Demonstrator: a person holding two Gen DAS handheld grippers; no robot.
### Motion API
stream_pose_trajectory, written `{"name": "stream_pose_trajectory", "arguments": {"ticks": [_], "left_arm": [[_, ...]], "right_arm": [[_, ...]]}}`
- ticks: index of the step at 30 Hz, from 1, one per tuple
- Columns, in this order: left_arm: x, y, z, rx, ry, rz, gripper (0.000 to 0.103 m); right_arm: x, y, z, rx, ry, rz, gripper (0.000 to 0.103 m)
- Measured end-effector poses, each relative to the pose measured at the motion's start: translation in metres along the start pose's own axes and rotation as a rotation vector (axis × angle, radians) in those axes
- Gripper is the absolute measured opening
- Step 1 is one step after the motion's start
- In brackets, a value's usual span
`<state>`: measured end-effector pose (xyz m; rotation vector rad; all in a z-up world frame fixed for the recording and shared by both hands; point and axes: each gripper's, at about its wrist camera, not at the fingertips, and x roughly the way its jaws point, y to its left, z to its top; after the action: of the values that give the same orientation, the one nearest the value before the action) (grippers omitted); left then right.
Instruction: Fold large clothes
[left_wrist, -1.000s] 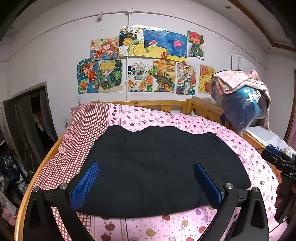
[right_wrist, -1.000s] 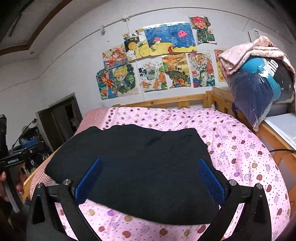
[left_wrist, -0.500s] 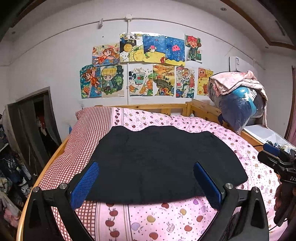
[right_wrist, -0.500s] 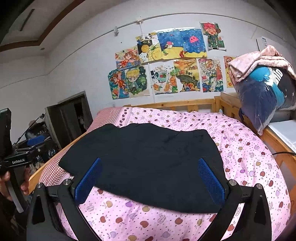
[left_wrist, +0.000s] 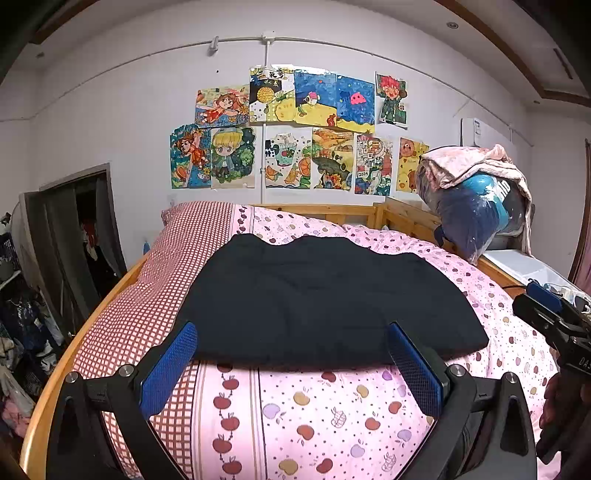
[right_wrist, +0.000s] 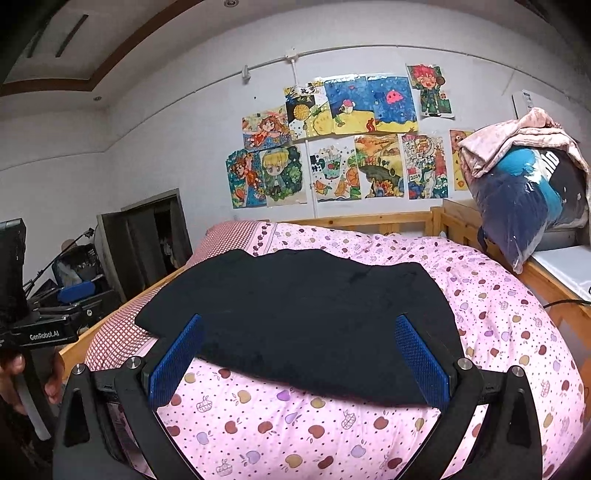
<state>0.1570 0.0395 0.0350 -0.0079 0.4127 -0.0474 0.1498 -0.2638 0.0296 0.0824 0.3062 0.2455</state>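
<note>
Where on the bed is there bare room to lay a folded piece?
Bare quilt lies between the black garment and the near edge, and along the garment's right side. Crowded: the bagged bundle beyond the right rail.

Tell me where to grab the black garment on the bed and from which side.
Pinch the two near corners of the black garment: left gripper on its near-left corner, right gripper on its near-right. Come in low from the near edge; it lies flat on the pink quilt, that hem closest to both open grippers.
</note>
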Motion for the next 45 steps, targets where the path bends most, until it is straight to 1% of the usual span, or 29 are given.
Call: {"name": "stream_pose_trajectory", "arguments": {"ticks": [5, 10, 22, 29, 34, 45], "left_arm": [[-0.01, 0.0, -0.007, 0.002, -0.021, 0.015, 0.103], [-0.017, 0.003, -0.013, -0.008, -0.036, 0.011, 0.103], [-0.022, 0.005, -0.031, 0.001, -0.024, 0.026, 0.103], [-0.022, 0.006, -0.041, 0.01, -0.017, 0.036, 0.103], [-0.021, 0.007, -0.049, 0.017, -0.009, 0.043, 0.103], [-0.013, 0.012, -0.064, 0.004, 0.011, 0.04, 0.103]], "right_arm": [[-0.01, 0.007, -0.005, 0.001, -0.031, -0.009, 0.101], [-0.021, 0.012, -0.011, 0.006, -0.05, -0.013, 0.101], [-0.032, 0.018, -0.03, 0.0, -0.061, -0.044, 0.101], [-0.033, 0.023, -0.041, -0.019, -0.058, -0.052, 0.101], [-0.032, 0.022, -0.048, -0.008, -0.047, -0.044, 0.101], [-0.023, 0.018, -0.07, -0.002, -0.019, -0.07, 0.101]]}}
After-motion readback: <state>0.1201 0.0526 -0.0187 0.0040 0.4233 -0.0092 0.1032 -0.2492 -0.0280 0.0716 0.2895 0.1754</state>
